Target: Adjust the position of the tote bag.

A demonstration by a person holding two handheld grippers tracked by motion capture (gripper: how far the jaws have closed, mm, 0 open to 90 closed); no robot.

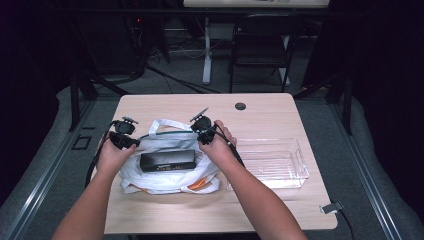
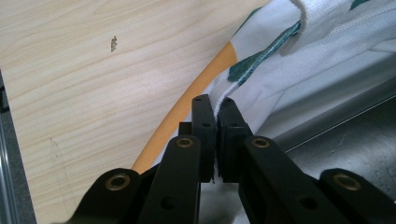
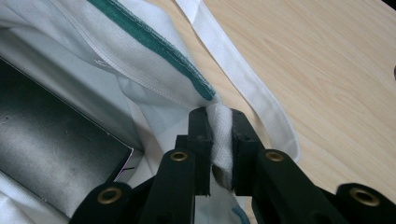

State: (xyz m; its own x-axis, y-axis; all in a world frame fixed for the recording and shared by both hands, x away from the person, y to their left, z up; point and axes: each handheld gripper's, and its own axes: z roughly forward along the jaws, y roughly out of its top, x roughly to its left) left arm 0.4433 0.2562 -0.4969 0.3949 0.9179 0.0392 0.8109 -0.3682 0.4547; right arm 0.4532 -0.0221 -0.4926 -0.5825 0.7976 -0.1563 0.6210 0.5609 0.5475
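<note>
1. White bag [image 1: 167, 177] with green and orange trim lies on the wooden surface [image 1: 260, 117], left of centre, in the high view.
2. Black box [image 1: 167, 160] sits in the bag's open mouth, long side across the surface.
3. Left claw [image 1: 131, 141] is at the bag's left rim. In the left gripper view the left claw [image 2: 215, 105] has its jaws nearly together, pinching a thin white fabric edge [image 2: 219, 100] of the bag.
4. Right claw [image 1: 206, 138] is at the bag's right rim. In the right gripper view the right claw [image 3: 218, 114] is clamped on a bunched fold of white fabric [image 3: 222, 135], jaws slightly apart around it.
5. Green hem stripe [image 3: 154, 46] runs just beyond the right claw; the black box [image 3: 46, 144] lies to its left inside the bag.
6. A white strap [image 3: 243, 74] of the bag rests on the surface beside the right claw.
7. Clear plastic tray [image 1: 295, 150] stands right of the bag, near the person's right forearm [image 1: 260, 200].
8. Both hands hold the bag mouth spread between them.
</note>
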